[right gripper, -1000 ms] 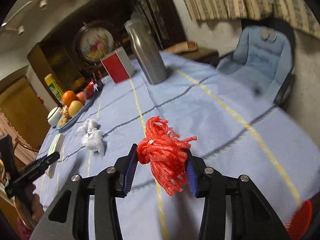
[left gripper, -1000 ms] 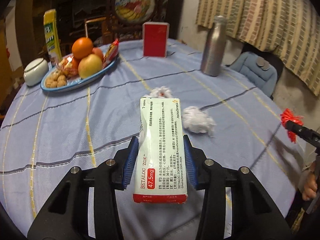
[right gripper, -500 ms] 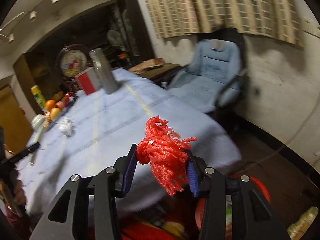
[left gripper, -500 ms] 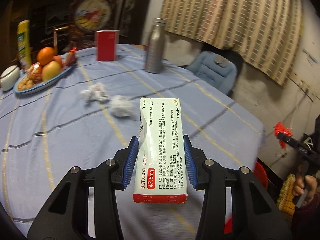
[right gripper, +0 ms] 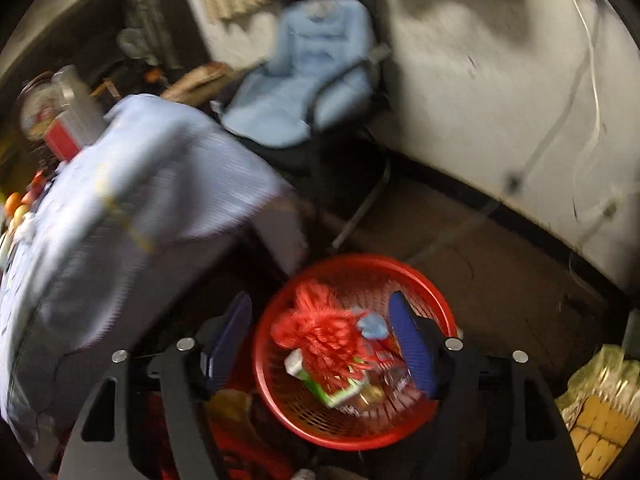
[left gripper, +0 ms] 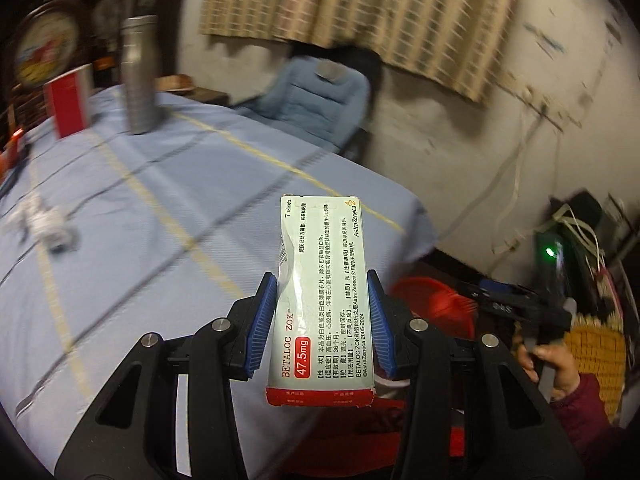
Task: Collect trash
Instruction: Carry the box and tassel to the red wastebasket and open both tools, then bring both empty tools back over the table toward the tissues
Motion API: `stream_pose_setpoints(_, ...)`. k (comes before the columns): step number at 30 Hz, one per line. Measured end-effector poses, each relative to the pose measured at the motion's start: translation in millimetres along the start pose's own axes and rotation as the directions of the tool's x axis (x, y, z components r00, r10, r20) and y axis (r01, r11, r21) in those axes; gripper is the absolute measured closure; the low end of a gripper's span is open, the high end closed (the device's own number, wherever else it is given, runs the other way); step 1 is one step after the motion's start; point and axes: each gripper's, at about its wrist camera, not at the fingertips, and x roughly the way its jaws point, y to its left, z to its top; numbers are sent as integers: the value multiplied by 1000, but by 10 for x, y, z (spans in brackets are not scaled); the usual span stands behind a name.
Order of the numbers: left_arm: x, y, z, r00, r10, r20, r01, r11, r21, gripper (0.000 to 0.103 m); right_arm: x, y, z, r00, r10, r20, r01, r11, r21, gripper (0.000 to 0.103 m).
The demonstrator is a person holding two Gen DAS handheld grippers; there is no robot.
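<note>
My left gripper (left gripper: 322,320) is shut on a white and red medicine box (left gripper: 322,304) and holds it above the edge of the blue-clothed table (left gripper: 160,208). The red mesh trash basket (left gripper: 436,308) shows beyond it on the floor. My right gripper (right gripper: 320,336) is open above the red basket (right gripper: 424,280). The red mesh wad (right gripper: 320,332) lies in the basket among other trash. White crumpled tissues (left gripper: 48,226) lie on the table at the left.
A steel bottle (left gripper: 138,76) and a red box (left gripper: 68,104) stand on the far table. A blue chair (right gripper: 304,80) stands by the wall. A yellow bag (right gripper: 600,408) lies on the floor at the right. The right gripper and hand show in the left view (left gripper: 532,312).
My right gripper swung down over the red basket, opened and let the red mesh wad drop in. My left gripper swung right toward the table edge with the box.
</note>
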Motion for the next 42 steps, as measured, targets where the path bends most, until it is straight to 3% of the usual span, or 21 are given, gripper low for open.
stream_pose_setpoints(3, 220, -270, 41, 999, -35, -36, 36, 998, 48, 58, -103, -258, 46, 998, 52, 44, -56, 993, 99, 22)
stream_pose_setpoints(9, 734, -923, 75, 985, -113, -131, 132, 980, 148, 58, -445, -626, 97, 983, 42, 179, -77, 978, 192, 17)
stream_pose_setpoints(16, 1365, -1706, 32, 950, -167, -263, 237, 936, 261, 57, -589, -816, 126, 971, 2, 240, -59, 971, 230, 17)
stream_pose_setpoints(18, 1466, -1845, 26, 942, -169, -289, 252, 927, 277, 48, -611, -852, 127, 969, 5, 247, -65, 970, 235, 17)
stream_pose_setpoints(20, 1493, -1931, 47, 949, -146, -278, 229, 928, 294, 24, -627, -885, 125, 967, 13, 253, -76, 968, 240, 17)
stream_pose_setpoints(26, 1320, -1803, 169, 974, -108, -199, 165, 939, 301, 14, -633, -817, 129, 966, 33, 255, -93, 970, 223, 17)
stream_pose_setpoints(34, 978, -1251, 349, 993, -23, -116, 49, 973, 227, 12, -784, -529, 127, 959, 59, 276, -105, 983, 152, 17)
stream_pose_setpoints(42, 528, -607, 428, 995, 99, -16, -94, 981, 172, 8, -886, -112, 177, 957, 93, 275, -115, 991, 65, 16)
